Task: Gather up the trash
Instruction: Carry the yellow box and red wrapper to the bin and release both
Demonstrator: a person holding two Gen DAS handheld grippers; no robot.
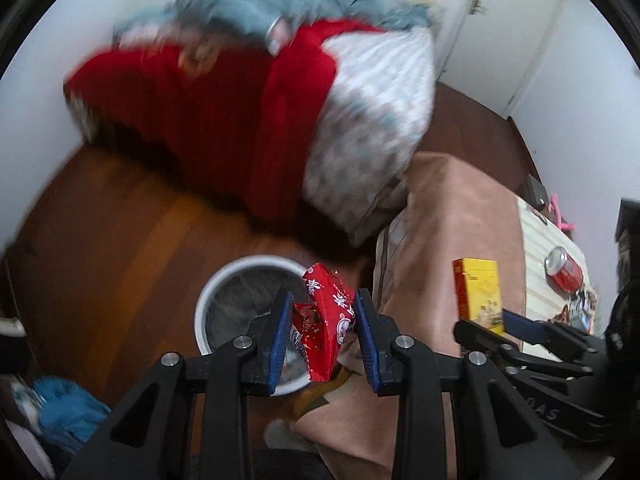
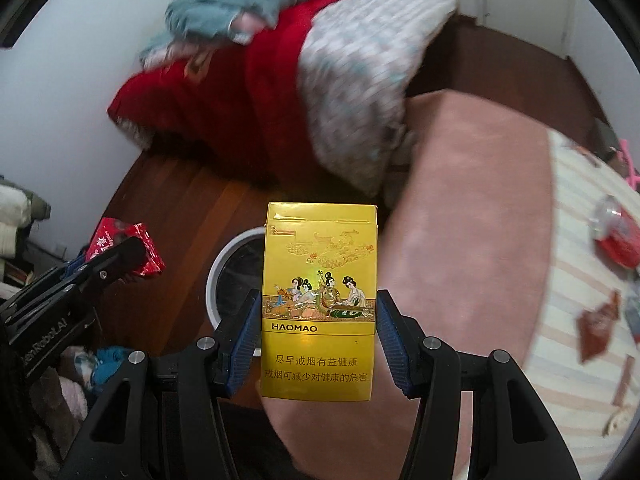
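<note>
My left gripper point(image 1: 322, 322) is shut on a crumpled red snack wrapper point(image 1: 326, 320) and holds it over the right rim of a white round trash bin point(image 1: 224, 280) on the wooden floor. My right gripper point(image 2: 318, 334) is shut on a yellow cigarette pack point(image 2: 318, 300), upright, held above the bin point(image 2: 228, 256) and the edge of a pink-covered table point(image 2: 472, 208). The pack point(image 1: 478, 296) and right gripper point(image 1: 484, 326) show in the left wrist view; the wrapper point(image 2: 132, 246) and left gripper point(image 2: 120, 256) show in the right wrist view.
A red soda can point(image 1: 564, 270) lies on the striped cloth point(image 1: 536, 248) at the table's right, with small wrappers point(image 2: 598, 324) nearby. A heap of red, grey and teal bedding point(image 1: 256, 92) sits behind the bin. Blue cloth point(image 1: 68, 408) lies on the floor at left.
</note>
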